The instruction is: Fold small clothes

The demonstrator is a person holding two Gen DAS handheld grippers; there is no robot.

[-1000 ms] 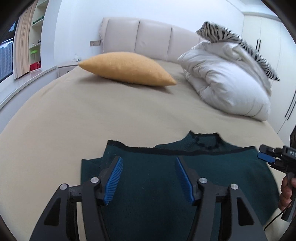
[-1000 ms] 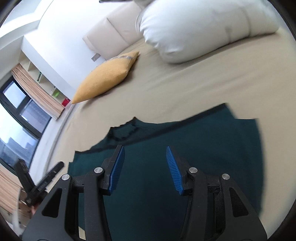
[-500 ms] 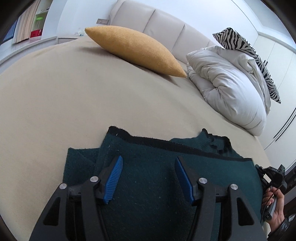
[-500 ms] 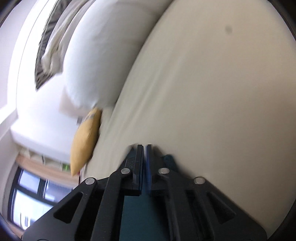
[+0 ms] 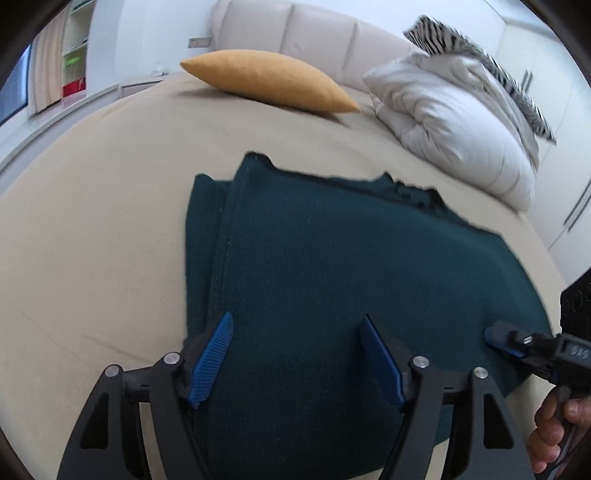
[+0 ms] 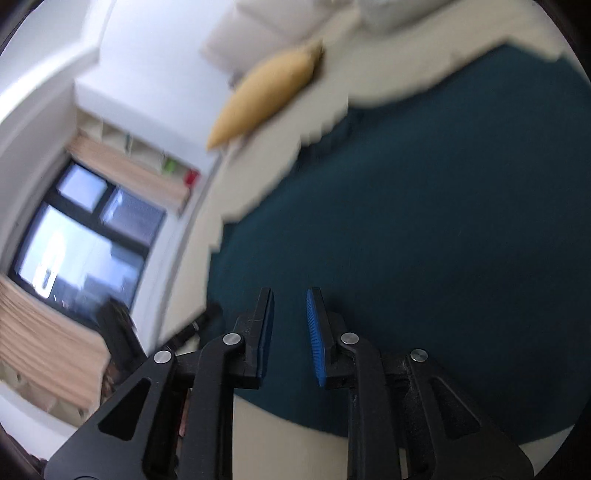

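Note:
A dark green knit garment (image 5: 332,258) lies folded on the beige bed (image 5: 92,221), its left side doubled under. My left gripper (image 5: 295,354) is open and empty, hovering over the garment's near part. My right gripper (image 6: 290,325) is partly open with a narrow gap and holds nothing; it sits over the garment (image 6: 424,203) near its front edge. In the left wrist view the right gripper (image 5: 502,339) shows at the garment's right edge, held by a hand. The right wrist view is motion-blurred.
A yellow pillow (image 5: 269,79) and a white duvet (image 5: 454,125) with a zebra-print cushion (image 5: 480,55) lie at the head of the bed. A headboard (image 5: 314,29) stands behind. A window (image 6: 85,229) and shelves are at the left.
My right gripper was shut on the garment's edge half a second ago; now it has let go, opened a little and swung over the garment. The left gripper drew back and stayed open.

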